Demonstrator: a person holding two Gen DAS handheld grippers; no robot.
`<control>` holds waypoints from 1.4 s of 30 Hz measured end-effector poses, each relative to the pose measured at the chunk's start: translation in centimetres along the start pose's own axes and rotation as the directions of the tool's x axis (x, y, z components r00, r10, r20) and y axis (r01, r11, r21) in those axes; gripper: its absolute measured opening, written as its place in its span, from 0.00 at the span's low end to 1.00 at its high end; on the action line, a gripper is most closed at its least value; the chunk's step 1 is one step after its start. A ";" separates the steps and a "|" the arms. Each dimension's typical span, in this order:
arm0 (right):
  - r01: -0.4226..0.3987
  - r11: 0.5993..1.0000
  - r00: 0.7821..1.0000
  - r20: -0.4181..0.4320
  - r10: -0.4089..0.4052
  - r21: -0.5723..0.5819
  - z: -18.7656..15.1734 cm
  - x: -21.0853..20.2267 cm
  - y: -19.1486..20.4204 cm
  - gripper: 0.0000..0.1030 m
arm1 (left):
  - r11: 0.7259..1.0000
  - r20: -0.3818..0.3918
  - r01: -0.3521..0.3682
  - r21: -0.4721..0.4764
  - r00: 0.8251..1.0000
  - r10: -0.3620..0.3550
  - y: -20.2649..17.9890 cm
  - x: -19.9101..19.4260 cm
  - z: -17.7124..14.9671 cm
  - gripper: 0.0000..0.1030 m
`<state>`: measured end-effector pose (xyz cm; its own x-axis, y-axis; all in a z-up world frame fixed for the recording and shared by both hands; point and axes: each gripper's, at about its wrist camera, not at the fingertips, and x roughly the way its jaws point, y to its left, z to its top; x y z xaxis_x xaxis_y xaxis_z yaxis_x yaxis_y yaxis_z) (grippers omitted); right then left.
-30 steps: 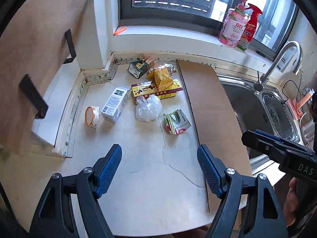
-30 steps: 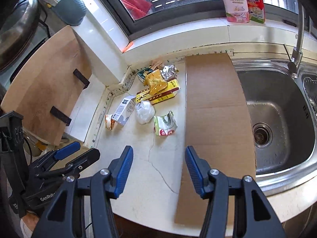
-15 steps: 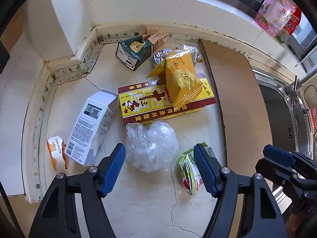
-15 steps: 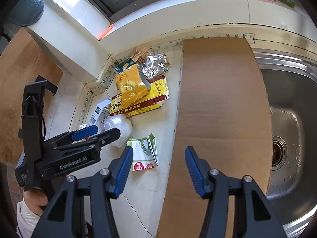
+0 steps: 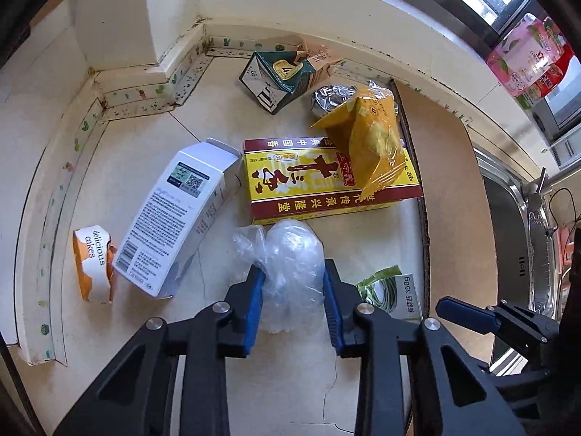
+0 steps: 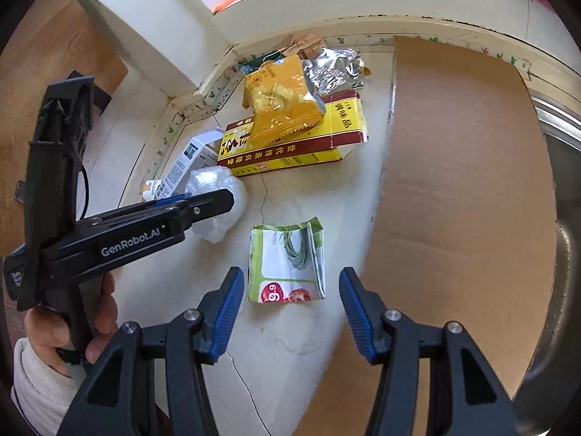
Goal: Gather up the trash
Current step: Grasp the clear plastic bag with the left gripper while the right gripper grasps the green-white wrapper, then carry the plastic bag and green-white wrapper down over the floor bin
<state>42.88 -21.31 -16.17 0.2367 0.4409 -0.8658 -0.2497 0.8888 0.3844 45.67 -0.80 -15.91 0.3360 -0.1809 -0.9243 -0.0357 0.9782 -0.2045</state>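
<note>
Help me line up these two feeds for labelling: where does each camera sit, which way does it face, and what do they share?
Left wrist: on the left gripper, looking steeply down at the counter corner; its own fingers, which have just been closing, pinch the clear plastic bag; the right gripper's tip shows at right.
Right wrist: on the right gripper, looking down at the green packet between its open fingers; the left gripper and a hand show at left.
Shared: bag, packet, yellow box, cardboard sheet.

Clear crinkled plastic bag (image 5: 290, 254); glossy yellow plastic wrapper (image 5: 370, 141); shiny crumpled foil (image 6: 334, 69); matt brown cardboard sheet (image 6: 464, 181); smooth cracked stone-like counter (image 5: 145, 138); brushed metal sink (image 5: 523, 239).
</note>
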 end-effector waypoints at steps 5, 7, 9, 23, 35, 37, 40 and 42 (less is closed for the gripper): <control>0.062 0.997 0.998 -0.005 -0.063 -0.047 0.2 1.8 1.0 0.61 | 1.000 0.041 0.002 -0.013 0.999 -0.002 0.6 -2.1 -1.4 0.26; 0.079 0.995 0.997 -0.008 -0.080 -0.061 0.4 2.4 1.3 0.61 | 0.999 0.058 0.016 -0.029 0.998 -0.014 1.1 -3.2 -2.1 0.26; 0.097 0.992 0.995 -0.009 -0.098 -0.081 0.4 2.9 1.6 0.61 | 0.998 0.074 0.031 -0.048 0.997 -0.027 1.7 -4.3 -2.9 0.26; 0.256 0.953 0.967 0.026 -0.255 -0.161 0.3 4.4 3.8 0.48 | 0.994 0.094 0.041 -0.100 0.995 -0.032 3.6 -7.4 -7.2 0.26; 0.234 0.965 0.972 0.065 -0.228 -0.120 -2.0 1.0 4.6 0.13 | 0.994 0.108 0.065 -0.086 0.993 -0.056 3.6 -11.0 -11.5 0.26; 0.219 0.971 0.975 0.073 -0.212 -0.100 -2.9 0.2 4.9 0.13 | 0.995 0.110 0.071 -0.072 0.992 -0.063 3.6 -11.9 -12.6 0.26; 0.195 0.978 0.978 0.088 -0.189 -0.070 -4.6 -1.3 5.7 0.13 | 0.996 0.106 0.080 -0.051 0.992 -0.074 3.6 -13.1 -14.4 0.26; 0.181 0.982 0.979 0.102 -0.175 -0.050 -6.1 -2.5 6.4 0.13 | 0.996 0.102 0.083 -0.032 0.992 -0.080 3.6 -14.0 -15.8 0.26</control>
<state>34.95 -17.46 -13.48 0.3710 0.2891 -0.8825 -0.2499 0.9463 0.2050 25.97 3.61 -8.78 0.4324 -0.2471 -0.8672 -0.0377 0.9559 -0.2912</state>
